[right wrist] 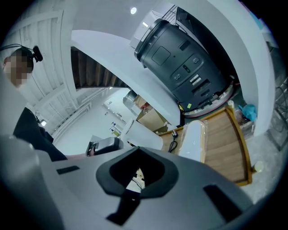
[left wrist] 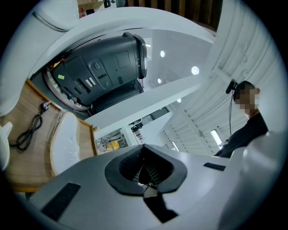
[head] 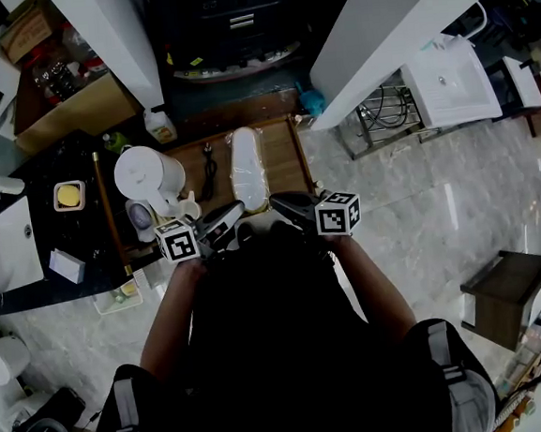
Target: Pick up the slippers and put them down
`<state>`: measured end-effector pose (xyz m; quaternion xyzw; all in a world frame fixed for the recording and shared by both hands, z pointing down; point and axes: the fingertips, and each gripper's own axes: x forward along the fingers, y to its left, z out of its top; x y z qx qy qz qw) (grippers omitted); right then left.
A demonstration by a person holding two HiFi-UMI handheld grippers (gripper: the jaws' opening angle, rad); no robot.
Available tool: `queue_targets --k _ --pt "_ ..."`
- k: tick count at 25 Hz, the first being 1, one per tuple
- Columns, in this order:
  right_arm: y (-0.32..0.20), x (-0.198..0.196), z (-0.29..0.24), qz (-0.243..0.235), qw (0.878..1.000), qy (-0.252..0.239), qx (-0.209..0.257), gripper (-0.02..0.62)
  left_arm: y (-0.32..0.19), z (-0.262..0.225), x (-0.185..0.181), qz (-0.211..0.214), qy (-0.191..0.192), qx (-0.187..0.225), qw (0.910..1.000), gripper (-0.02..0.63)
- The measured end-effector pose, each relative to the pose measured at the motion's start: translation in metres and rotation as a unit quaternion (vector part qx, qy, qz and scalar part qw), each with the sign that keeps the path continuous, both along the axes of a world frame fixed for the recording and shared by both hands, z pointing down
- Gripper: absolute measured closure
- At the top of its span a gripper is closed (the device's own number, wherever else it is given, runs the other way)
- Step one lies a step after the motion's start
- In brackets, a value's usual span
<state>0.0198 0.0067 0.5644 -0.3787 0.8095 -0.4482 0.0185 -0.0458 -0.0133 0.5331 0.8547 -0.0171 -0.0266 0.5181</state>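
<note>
A long white package wrapped in clear plastic, seemingly the slippers, lies on a wooden tray. It shows in the left gripper view and in the right gripper view too. Both grippers are held close to the person's body, just short of the tray's near edge. My left gripper points at the package with its jaws shut and nothing between them. My right gripper sits beside it, also shut and empty. Neither touches the package.
A black cable lies on the tray left of the package, next to a white jug. A dark machine sits under a white counter beyond the tray. A black counter with a sink stands left, a brown box right.
</note>
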Motion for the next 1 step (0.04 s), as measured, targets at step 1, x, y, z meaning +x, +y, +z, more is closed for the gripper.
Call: queue_targets --k 1 --pt "0.0004 -0.001 -0.001 -0.004 1.0 -0.001 0.002 0.589 -0.0001 -0.001 0.001 0.001 -0.001 0.0 1.0 0.595"
